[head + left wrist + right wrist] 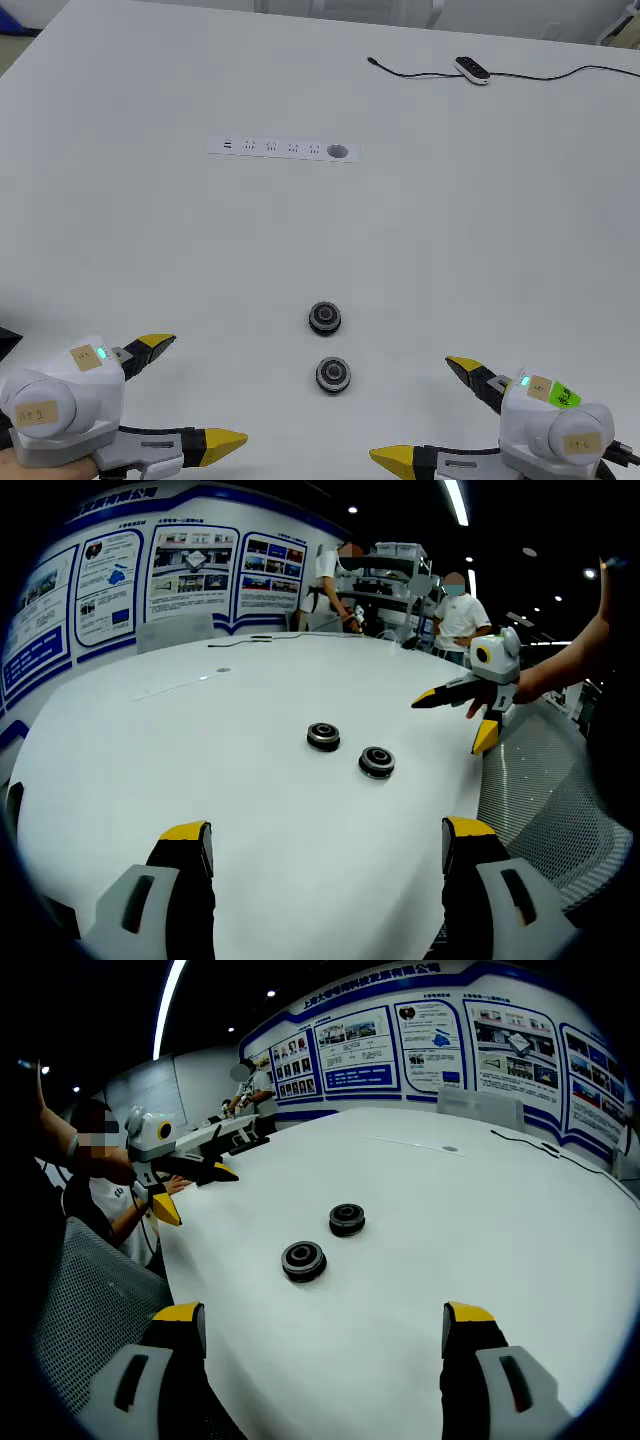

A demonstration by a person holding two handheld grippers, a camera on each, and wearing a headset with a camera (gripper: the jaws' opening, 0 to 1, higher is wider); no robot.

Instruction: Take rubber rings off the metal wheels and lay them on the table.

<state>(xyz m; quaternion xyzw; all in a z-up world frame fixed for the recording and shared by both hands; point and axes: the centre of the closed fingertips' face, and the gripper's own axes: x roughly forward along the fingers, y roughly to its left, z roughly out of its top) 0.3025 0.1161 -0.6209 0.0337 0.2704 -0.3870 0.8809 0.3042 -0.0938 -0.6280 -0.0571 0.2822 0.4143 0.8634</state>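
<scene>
The two metal wheels (pixel 325 318), black rubber rings (pixel 320 376) on them, sit close together on the white table (pixel 200 240) between the left gripper (pixel 196 392) and the right gripper (pixel 422 410), both with jaws wide open.

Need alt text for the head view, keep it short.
Two dark-rimmed metal wheels, the near wheel and far wheel, sit on a white table. The left claw and right claw are open at the bottom corners, touching neither. A white power strip lies farther back.

The left gripper (pixel 200 390) and right gripper (pixel 417 410), jaws spread, flank two metal wheels (pixel 325 318).
</scene>
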